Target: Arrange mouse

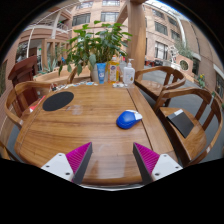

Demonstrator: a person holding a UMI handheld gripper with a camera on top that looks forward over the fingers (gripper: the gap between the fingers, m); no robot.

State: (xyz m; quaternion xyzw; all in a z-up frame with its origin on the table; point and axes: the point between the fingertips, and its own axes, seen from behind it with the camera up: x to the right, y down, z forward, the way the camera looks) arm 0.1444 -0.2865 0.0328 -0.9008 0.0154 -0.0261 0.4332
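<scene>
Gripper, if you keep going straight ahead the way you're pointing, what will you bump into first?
Probably nothing soon. The gripper is open, and bare wooden table lies ahead. The blue mouse sits slightly to the right of that line, the black mouse pad to the left. Farther on stand bottles, though depth is hard to judge.

daylight is bright and even; sunlit building facades (150, 30) beyond are near overexposed. the wooden table (85, 125) shows soft sheen and faint shadows. strong fisheye distortion curves the periphery; detail is soft.
</scene>
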